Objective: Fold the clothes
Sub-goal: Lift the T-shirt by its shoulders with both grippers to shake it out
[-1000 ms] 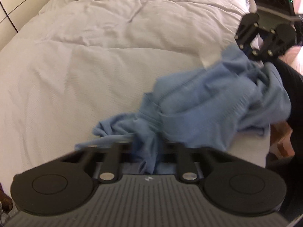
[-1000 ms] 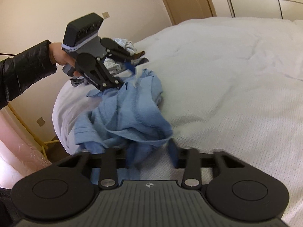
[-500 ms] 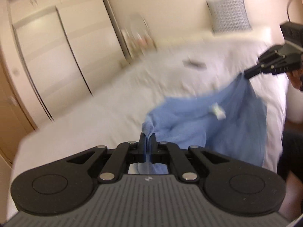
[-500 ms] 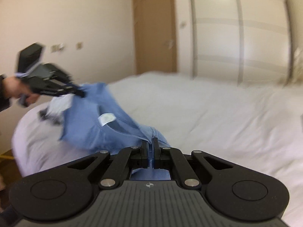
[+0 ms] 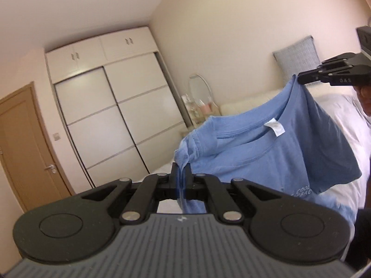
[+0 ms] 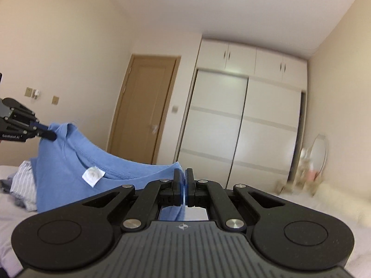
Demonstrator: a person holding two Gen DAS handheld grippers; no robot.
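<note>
A light blue T-shirt point(image 5: 273, 153) hangs stretched in the air between my two grippers, its neckline and white neck label point(image 5: 275, 127) facing me. My left gripper point(image 5: 181, 168) is shut on one shoulder of the shirt. My right gripper point(image 5: 299, 79) pinches the other shoulder at the upper right of the left wrist view. From the right wrist, the right gripper point(image 6: 184, 173) is shut on blue cloth, the T-shirt point(image 6: 60, 162) spans leftward, and the left gripper point(image 6: 51, 135) grips its far corner.
Below lies a white bed point(image 5: 343, 106) with a grey pillow point(image 5: 296, 58) at its head. A pile of striped and grey clothes point(image 6: 22, 183) rests on the bed at left. White sliding wardrobes point(image 6: 241, 125), a wooden door point(image 6: 143, 106) and an oval mirror point(image 5: 199, 90) line the walls.
Both grippers rose from the bed and tilted up to level, lifting the crumpled shirt until it hangs spread between them. The right gripper closed on the cloth.
</note>
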